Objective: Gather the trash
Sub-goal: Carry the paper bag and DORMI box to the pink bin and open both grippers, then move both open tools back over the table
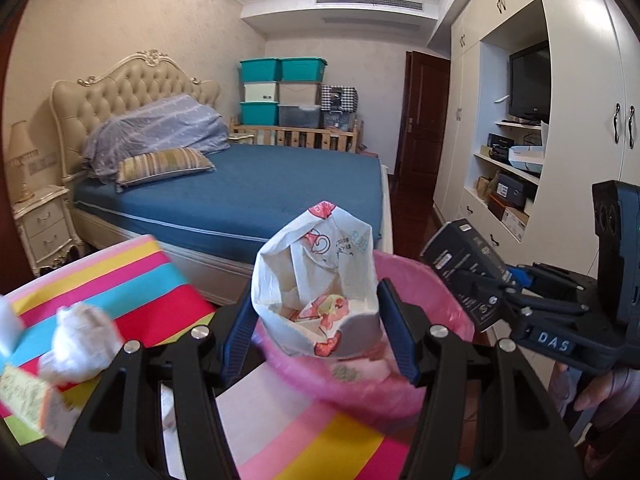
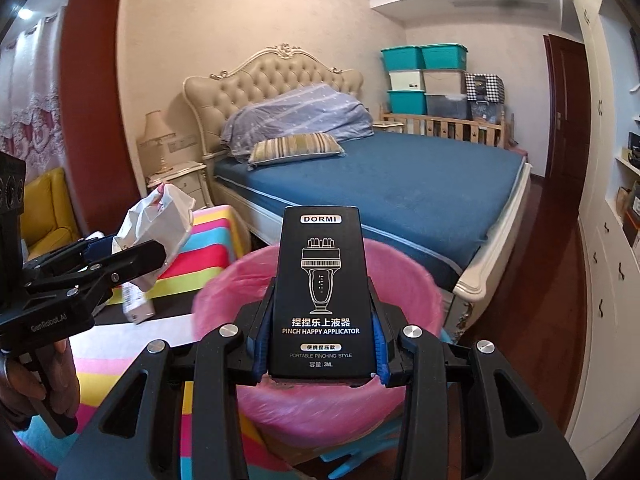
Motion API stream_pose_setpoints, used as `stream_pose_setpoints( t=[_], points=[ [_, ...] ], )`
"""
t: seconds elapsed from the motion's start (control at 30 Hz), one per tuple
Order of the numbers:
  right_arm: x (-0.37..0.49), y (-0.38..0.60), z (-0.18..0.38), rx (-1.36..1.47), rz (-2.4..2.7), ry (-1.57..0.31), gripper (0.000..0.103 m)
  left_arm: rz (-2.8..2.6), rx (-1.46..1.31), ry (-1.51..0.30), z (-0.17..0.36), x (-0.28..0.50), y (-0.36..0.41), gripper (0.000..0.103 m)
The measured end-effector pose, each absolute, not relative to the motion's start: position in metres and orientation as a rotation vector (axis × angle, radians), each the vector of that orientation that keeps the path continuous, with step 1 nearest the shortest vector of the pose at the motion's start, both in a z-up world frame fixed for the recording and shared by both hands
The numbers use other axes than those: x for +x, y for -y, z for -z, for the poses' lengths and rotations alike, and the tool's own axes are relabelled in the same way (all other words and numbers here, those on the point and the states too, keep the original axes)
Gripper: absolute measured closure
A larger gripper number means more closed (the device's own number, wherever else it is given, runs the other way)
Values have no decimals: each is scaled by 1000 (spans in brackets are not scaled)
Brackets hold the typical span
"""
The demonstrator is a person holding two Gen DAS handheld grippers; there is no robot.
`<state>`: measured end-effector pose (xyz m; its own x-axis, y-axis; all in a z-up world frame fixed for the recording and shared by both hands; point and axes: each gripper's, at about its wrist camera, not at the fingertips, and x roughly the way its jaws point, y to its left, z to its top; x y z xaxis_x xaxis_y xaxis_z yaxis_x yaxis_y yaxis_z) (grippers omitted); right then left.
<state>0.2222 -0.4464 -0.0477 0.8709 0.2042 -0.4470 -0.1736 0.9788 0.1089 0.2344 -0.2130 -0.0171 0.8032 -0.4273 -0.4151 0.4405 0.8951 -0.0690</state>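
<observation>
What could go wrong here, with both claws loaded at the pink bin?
1. The left claw grips a crumpled white bag only at its base; the light bag could drift past the bin rim on release.
2. The right claw carries a black box close beside the left; they might collide over the bin.
3. Tissue and a packet on the striped table could be missed.

A crumpled white bag [image 1: 316,280] and a black box [image 2: 320,292] are held up over the pink bin [image 2: 408,280].
</observation>
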Motion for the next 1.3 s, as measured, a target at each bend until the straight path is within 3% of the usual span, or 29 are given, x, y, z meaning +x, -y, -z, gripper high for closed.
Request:
stream_pose_setpoints(
  t=[0.07,0.13,0.23,0.57,1.1,1.3],
  points=[
    [232,450,49,86,-206,-472,65,484,24,-433,19,243,222,43],
    [244,458,52,110,-211,-476,64,492,23,-436,23,252,230,30],
    [256,469,54,167,-196,-483,47,487,16,-450,30,261,231,22],
    [237,462,54,142,-195,-475,47,356,59,-433,33,238,180,5],
    [226,347,65,38,-358,-534,46,164,100,-400,33,157,82,5],
    [230,297,77,-31,-426,-580,40,42,55,-444,42,139,30,5]
  ],
)
